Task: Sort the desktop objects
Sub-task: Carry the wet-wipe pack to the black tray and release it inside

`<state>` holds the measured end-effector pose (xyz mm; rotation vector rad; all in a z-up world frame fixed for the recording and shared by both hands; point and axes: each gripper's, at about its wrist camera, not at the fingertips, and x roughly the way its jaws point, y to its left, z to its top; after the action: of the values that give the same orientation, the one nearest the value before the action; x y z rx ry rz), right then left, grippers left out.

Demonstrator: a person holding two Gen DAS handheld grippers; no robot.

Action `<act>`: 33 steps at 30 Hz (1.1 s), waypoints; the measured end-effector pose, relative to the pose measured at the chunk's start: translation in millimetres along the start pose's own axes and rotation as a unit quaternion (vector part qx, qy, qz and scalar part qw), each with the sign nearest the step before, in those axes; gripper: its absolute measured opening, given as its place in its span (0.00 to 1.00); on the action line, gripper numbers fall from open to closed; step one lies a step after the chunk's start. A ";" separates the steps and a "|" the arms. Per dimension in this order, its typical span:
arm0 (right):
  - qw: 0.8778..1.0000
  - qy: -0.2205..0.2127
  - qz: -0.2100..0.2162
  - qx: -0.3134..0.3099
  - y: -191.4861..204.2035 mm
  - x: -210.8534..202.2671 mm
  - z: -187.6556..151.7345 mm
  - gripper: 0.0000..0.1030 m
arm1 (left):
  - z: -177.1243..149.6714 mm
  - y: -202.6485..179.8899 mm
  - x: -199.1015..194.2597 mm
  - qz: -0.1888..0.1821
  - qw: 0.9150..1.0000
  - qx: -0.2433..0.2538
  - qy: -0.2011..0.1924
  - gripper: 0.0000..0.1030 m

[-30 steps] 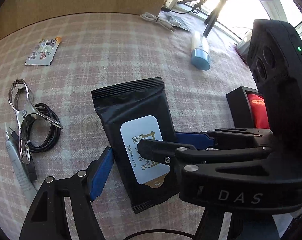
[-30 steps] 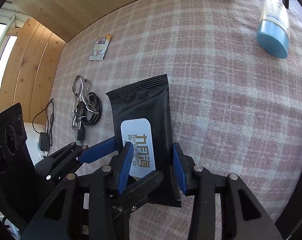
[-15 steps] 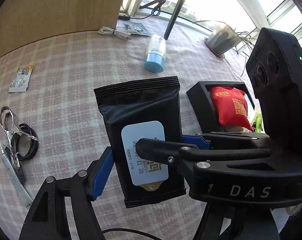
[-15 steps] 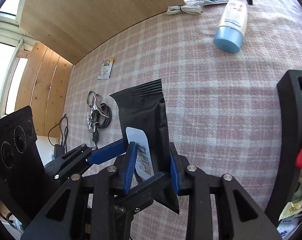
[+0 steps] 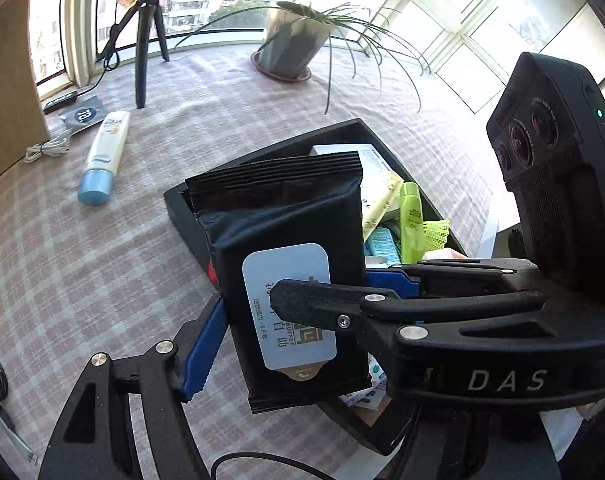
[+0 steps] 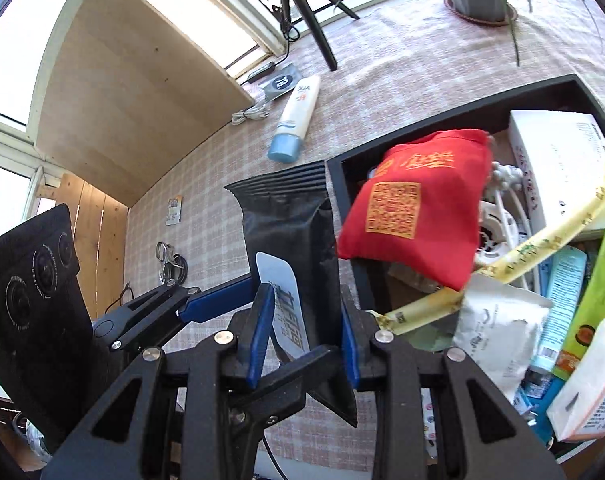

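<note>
A black wet-wipe pack (image 5: 286, 240) with a pale label is held in the air over the near-left edge of a black tray (image 5: 238, 162). My left gripper (image 5: 298, 312) is shut on the pack's two long sides. My right gripper (image 6: 304, 328) is shut on its lower end, and the pack (image 6: 298, 236) stands up between the blue pads. The tray (image 6: 346, 192) holds a red pouch (image 6: 414, 204), a white box (image 6: 558, 160), green tubes and several packets.
A white tube with a blue cap (image 5: 104, 156) lies on the checked cloth left of the tray, with a white cable (image 5: 46, 148) beyond it. A tripod (image 5: 146, 28) and a potted plant (image 5: 290, 40) stand at the window side. A metal clip and black cord (image 6: 170, 264) lie far left.
Both grippers have carried the pack up and to the right, from the cloth to over the tray's edge. The tray's contents have come into view.
</note>
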<state>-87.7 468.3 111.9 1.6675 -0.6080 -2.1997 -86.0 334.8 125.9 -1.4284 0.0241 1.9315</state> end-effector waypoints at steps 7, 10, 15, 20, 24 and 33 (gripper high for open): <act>0.997 -0.036 -0.023 0.057 -54.1 -42.4 -11.1 0.30 | 16.5 -56.7 30.8 -0.029 0.999 0.036 0.029 0.67; 0.996 -0.046 -0.028 0.074 -71.5 -54.4 -15.2 0.30 | 18.9 -72.9 39.5 -0.031 0.998 0.047 0.036 0.67; 0.993 -0.064 -0.066 0.076 -82.5 -70.2 -16.3 0.34 | 19.4 -83.5 44.5 -0.011 0.998 0.056 0.040 0.66; 0.986 -0.106 -0.106 0.076 -83.7 -87.9 -10.8 0.56 | 15.3 -73.9 31.0 0.015 0.998 0.063 0.022 0.66; 0.987 -0.105 -0.101 0.063 -74.0 -85.9 -3.0 0.56 | 14.7 -52.7 17.4 0.023 0.999 0.041 0.014 0.66; 0.993 -0.083 -0.082 0.006 -21.0 -48.0 17.1 0.56 | 2.1 30.5 -25.8 0.088 0.996 -0.031 -0.017 0.66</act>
<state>-91.0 512.3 144.9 1.6029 -0.5435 -2.4732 -101.4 299.5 136.5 -1.4759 0.0764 2.1160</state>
